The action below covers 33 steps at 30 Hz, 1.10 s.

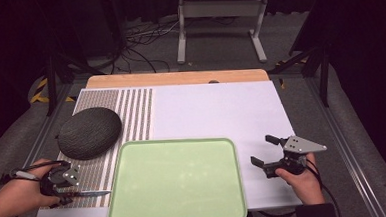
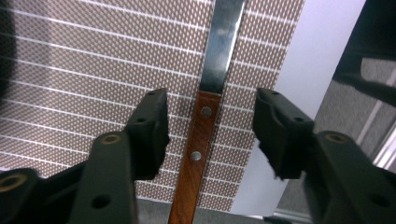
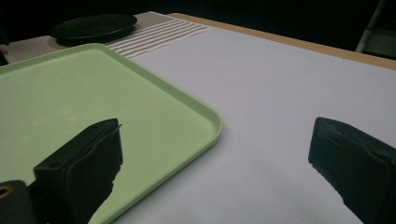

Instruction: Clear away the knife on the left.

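High view: tray (image 1: 136, 211), green, sits at the near edge of the table, landmark for all below. Left gripper (image 1: 65, 188) just left of the tray's near-left corner, over the striped mat (image 1: 136, 111), held in the left hand (image 1: 15, 195). Knife (image 1: 93, 194) lies flat on the mat, blade tip pointing at the tray's left rim, close to it. Left gripper view: jaws spread wide, one each side of the knife's wooden handle (image 2: 196, 154), not touching it; steel blade (image 2: 222, 42) runs away from the jaws. Right gripper (image 1: 263, 152) just right of the tray's right rim, over the white sheet (image 1: 216, 107), held in the right hand (image 1: 300, 180); jaws apart, nothing between them. Right gripper view confirms: gap wide, tray corner (image 3: 210, 121) between the jaws farther off. Dark round plate (image 1: 89, 132) beyond the tray's far-left corner, on the mat.
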Each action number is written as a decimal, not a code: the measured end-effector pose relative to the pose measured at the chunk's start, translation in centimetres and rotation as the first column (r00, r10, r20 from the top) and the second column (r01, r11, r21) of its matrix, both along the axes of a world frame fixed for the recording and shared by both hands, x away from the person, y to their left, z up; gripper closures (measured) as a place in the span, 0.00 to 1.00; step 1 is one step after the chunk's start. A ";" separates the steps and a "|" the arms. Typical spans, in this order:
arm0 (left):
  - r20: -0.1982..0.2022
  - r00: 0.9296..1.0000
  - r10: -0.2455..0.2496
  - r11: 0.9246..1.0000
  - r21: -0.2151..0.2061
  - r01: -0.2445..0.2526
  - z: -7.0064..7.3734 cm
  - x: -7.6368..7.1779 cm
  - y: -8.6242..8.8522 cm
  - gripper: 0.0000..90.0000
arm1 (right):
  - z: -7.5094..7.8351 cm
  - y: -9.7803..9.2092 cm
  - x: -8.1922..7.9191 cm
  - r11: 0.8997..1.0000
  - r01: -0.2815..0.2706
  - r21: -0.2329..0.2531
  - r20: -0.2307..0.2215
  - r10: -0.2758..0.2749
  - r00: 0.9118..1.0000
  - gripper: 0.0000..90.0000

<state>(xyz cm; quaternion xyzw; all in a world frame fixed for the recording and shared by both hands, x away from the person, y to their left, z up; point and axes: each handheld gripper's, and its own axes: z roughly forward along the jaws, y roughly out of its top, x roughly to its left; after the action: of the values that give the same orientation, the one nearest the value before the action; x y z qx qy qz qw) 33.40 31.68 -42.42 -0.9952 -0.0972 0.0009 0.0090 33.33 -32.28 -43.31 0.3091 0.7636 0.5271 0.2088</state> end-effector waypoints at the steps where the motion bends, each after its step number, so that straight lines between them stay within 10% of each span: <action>1: -0.003 1.000 -0.010 1.000 0.010 0.010 -0.1 0.1 0.0 0.55 | 0.0 0.0 0.0 1.000 0.002 0.001 0.000 -0.002 1.000 0.04; 10: -0.029 0.996 -0.086 0.994 0.061 0.088 -0.5 0.3 -0.4 0.80 | 0.1 -0.2 -0.1 1.000 -0.001 0.003 0.009 0.001 1.000 0.05; 23: -0.015 0.992 -0.128 0.987 0.098 0.129 -1.0 0.3 -0.4 0.86 | 0.2 -0.2 -0.2 1.000 -0.009 0.009 0.011 0.009 1.000 0.06; 33: 0.033 0.999 0.014 0.996 0.082 -0.017 0.8 0.3 0.0 0.86 | 0.2 -0.4 -0.2 1.000 -0.001 0.000 0.017 0.001 1.000 0.07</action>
<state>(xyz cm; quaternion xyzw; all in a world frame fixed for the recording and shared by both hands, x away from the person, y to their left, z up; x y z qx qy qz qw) 33.72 31.73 -41.60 -0.9931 -0.1051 -0.0191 0.0486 33.15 -32.66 -43.06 0.3040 0.7620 0.5297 0.2153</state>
